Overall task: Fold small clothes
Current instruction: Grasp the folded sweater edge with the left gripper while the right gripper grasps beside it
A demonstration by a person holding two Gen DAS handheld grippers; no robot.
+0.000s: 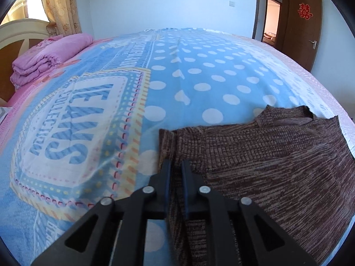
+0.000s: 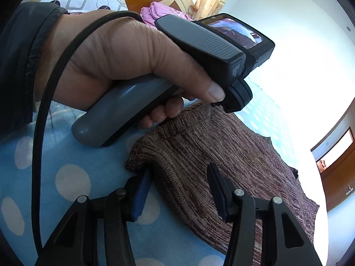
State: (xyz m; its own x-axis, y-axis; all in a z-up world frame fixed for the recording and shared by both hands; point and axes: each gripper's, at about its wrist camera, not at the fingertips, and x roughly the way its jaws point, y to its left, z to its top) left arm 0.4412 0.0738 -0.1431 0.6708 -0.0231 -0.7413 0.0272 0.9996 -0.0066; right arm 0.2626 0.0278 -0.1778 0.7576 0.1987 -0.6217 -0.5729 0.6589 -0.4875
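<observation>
A brown knitted sweater (image 1: 266, 155) is spread flat on the blue dotted bedspread (image 1: 199, 71), at about four o'clock in the left wrist view. It is judged soft, light and limp, so it should be taken at an edge or corner. Its near left edge is pinched between the narrowly closed fingers of the left gripper (image 1: 176, 166). The right gripper (image 2: 179, 173) is kept half apart, one finger at the folded corner, nothing clamped. A folded pink quilt (image 1: 44, 55) is seen at ten o'clock.
</observation>
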